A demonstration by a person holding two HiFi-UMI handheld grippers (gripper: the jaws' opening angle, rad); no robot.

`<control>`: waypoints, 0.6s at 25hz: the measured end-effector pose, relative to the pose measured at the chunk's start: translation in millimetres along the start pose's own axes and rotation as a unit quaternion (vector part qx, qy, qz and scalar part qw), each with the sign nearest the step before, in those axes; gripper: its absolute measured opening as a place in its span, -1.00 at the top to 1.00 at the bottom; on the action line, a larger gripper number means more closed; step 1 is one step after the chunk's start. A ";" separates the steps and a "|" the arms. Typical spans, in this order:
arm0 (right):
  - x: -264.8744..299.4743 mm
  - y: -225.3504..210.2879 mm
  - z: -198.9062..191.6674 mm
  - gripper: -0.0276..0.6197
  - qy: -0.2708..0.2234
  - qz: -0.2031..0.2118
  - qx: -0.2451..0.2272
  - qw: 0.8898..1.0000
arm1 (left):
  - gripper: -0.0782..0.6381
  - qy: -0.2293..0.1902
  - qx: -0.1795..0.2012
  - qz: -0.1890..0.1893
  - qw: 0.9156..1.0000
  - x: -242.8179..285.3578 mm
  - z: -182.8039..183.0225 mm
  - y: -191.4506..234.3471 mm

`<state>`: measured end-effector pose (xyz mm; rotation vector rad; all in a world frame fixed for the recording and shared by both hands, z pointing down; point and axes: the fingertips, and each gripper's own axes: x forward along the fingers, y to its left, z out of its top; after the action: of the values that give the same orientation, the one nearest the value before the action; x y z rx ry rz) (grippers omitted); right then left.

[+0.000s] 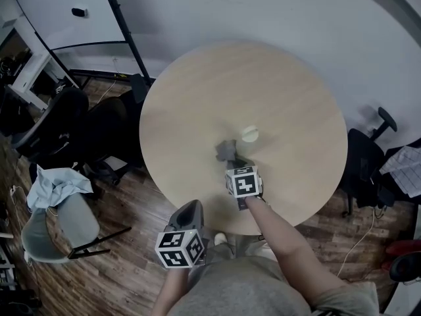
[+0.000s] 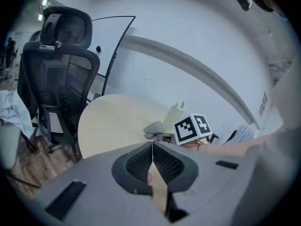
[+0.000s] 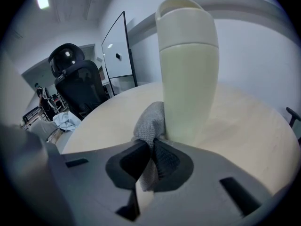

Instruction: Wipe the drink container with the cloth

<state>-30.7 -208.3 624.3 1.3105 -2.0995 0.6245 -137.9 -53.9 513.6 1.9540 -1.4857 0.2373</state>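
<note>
Over on the left, the left gripper (image 2: 152, 146) hangs off the near edge of the round table (image 1: 177, 104). Its jaws are pressed together on nothing, and it's well apart from the action. Next along, the grey cloth (image 3: 150, 122) is pinched in the clenched right gripper (image 3: 153, 147), with a bunched fold poking up past the fingertips. Just right of that and a touch farther, the drink container (image 3: 188, 79) stands near the table's middle. It's a tall, pale, capped cup, long axis straight up. The cloth looks to be touching its lower wall on the left side. That's the relation that counts: the container is dead ahead of the right jaws, slightly right, so I'd judge the wipe runs up the wall or round it. The right hand is far nearer. There's bare tabletop all round the cup, so plenty of room. The risk I see is tipping a cup nobody is steadying.
</note>
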 end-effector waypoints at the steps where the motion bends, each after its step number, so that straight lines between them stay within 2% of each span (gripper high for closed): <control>1: -0.2 0.4 -1.2 0.89 0.001 0.001 0.001 1.000 | 0.77 -0.001 0.000 0.000 1.000 -0.9 0.1 0.3; 15: -68.4 24.3 -7.5 0.89 -0.054 0.031 0.018 0.998 | 0.77 -0.001 0.018 -0.016 1.000 -12.9 -5.2 -7.5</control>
<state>-27.2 -149.9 580.6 1.3292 -2.2327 0.6333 -134.2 -39.7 508.0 2.0047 -1.4597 0.2497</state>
